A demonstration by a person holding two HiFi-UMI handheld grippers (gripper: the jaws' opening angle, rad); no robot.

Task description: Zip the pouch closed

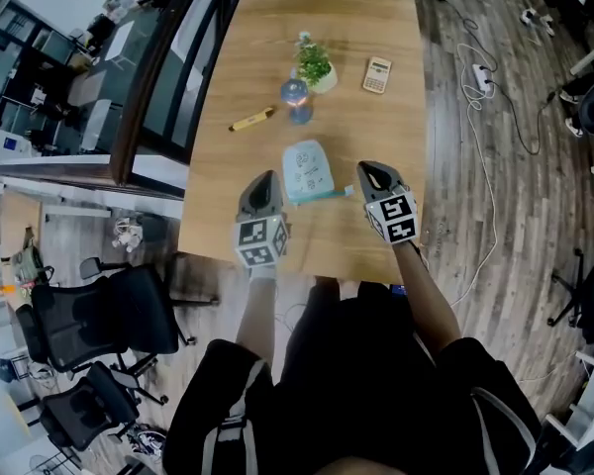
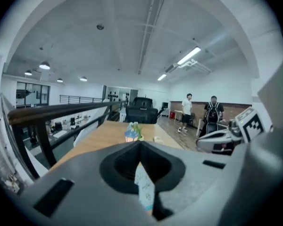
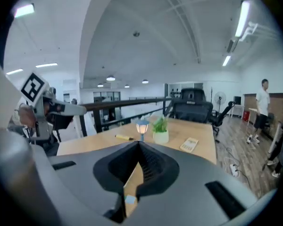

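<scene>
Your left gripper (image 1: 265, 180): jaws pinched tight on pale-blue pouch (image 1: 307, 169), fabric edge standing up between them. Your right gripper (image 1: 364, 172): jaws narrow, small blue zipper tab (image 3: 130, 199) caught low between them, sliver of wooden table (image 1: 376, 18) showing through gap. Pouch lies flat on table between your two grippers, its teal zipper edge (image 1: 327, 195) running toward right jaws. Ahead of both jaws, well apart from pouch: small lantern lamp (image 1: 295, 95), potted plant (image 1: 315, 67) just beside it, calculator (image 1: 376, 74) ahead of right jaws, yellow marker (image 1: 250, 119) ahead of left jaws.
</scene>
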